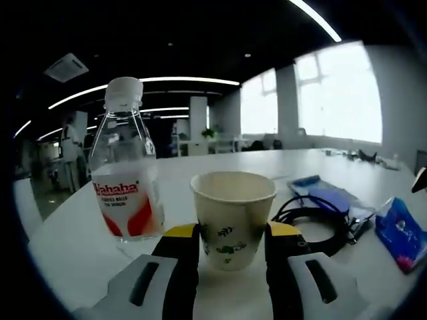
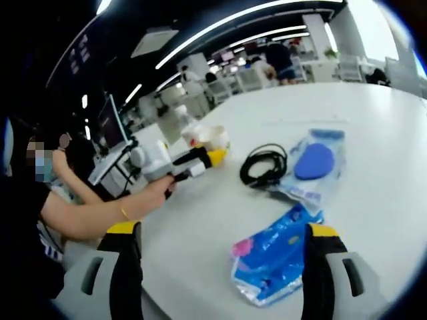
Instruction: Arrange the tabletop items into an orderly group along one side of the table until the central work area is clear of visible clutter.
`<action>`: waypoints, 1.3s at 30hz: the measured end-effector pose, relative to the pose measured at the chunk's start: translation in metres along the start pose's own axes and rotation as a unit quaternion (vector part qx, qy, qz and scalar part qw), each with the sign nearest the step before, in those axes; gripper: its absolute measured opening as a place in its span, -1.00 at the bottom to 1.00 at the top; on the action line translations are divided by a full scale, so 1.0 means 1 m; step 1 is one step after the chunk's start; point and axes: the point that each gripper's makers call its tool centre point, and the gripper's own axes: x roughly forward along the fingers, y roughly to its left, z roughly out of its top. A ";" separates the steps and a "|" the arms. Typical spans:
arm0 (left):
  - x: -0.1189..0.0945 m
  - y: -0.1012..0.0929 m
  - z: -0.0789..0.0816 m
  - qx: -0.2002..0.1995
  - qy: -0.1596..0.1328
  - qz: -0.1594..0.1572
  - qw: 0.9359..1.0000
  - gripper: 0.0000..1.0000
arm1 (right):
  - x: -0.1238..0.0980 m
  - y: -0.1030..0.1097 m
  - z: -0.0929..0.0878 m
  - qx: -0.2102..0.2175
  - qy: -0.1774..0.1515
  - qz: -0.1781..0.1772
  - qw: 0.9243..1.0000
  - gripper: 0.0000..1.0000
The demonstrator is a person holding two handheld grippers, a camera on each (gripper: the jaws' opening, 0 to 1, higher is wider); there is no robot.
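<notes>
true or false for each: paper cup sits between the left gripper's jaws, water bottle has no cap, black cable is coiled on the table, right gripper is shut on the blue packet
1. The paper cup sits between the left gripper's jaws. True.
2. The water bottle has no cap. False: a white cap is on it.
3. The black cable lies coiled on the table. True.
4. The right gripper is shut on the blue packet. False: its jaws stand wide open, with the packet lying between them.

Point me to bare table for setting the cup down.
Free: the wide white table beyond the blue pouch. Crowded: paper cup between left tongs, bottle beside it, black cable and blue packet close by.
</notes>
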 end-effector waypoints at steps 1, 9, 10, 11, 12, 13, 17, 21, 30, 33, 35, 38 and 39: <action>0.001 0.000 -0.001 0.000 0.000 0.000 1.000 -0.27 | 0.001 0.000 0.000 0.000 0.000 0.000 1.000 0.99; 0.005 0.002 -0.007 -0.008 0.001 0.003 1.000 -0.27 | 0.004 -0.004 -0.005 0.001 0.009 -0.006 1.000 0.98; 0.006 0.002 -0.007 -0.009 0.001 0.004 1.000 -0.27 | 0.004 -0.004 -0.005 0.001 0.010 -0.006 1.000 0.98; 0.006 0.001 -0.006 -0.016 -0.002 0.004 1.000 -0.27 | 0.005 -0.005 -0.005 0.001 0.010 -0.007 1.000 0.98; 0.006 0.001 -0.006 -0.017 -0.002 0.005 1.000 -0.27 | 0.005 -0.005 -0.006 0.002 0.011 -0.007 1.000 0.98; 0.006 0.001 -0.006 -0.016 -0.002 0.004 1.000 -0.27 | 0.005 -0.006 -0.006 0.003 0.011 -0.008 1.000 0.98; 0.009 0.001 -0.007 -0.020 -0.006 0.000 1.000 -0.26 | 0.007 -0.006 -0.006 0.005 0.012 -0.008 1.000 0.98; 0.007 0.000 -0.007 -0.017 -0.009 0.000 1.000 -0.25 | 0.010 -0.005 -0.007 0.004 0.013 -0.006 1.000 0.97; 0.008 0.001 -0.009 -0.014 -0.006 0.000 1.000 -0.15 | 0.011 -0.006 -0.009 0.005 0.013 -0.005 1.000 0.97; 0.007 0.001 -0.012 -0.021 0.000 0.005 1.000 -0.14 | 0.011 -0.007 -0.009 0.007 0.013 -0.006 1.000 0.97; 0.006 0.001 -0.012 -0.026 0.002 0.007 1.000 -0.12 | 0.011 -0.007 -0.009 0.007 0.013 -0.005 1.000 0.97; 0.005 -0.004 -0.013 -0.022 0.003 0.003 1.000 -0.11 | 0.012 -0.007 -0.009 0.008 0.010 -0.004 1.000 0.97; 0.005 -0.006 -0.013 -0.020 0.003 -0.001 1.000 -0.10 | 0.013 -0.007 -0.008 0.009 0.009 -0.003 1.000 0.97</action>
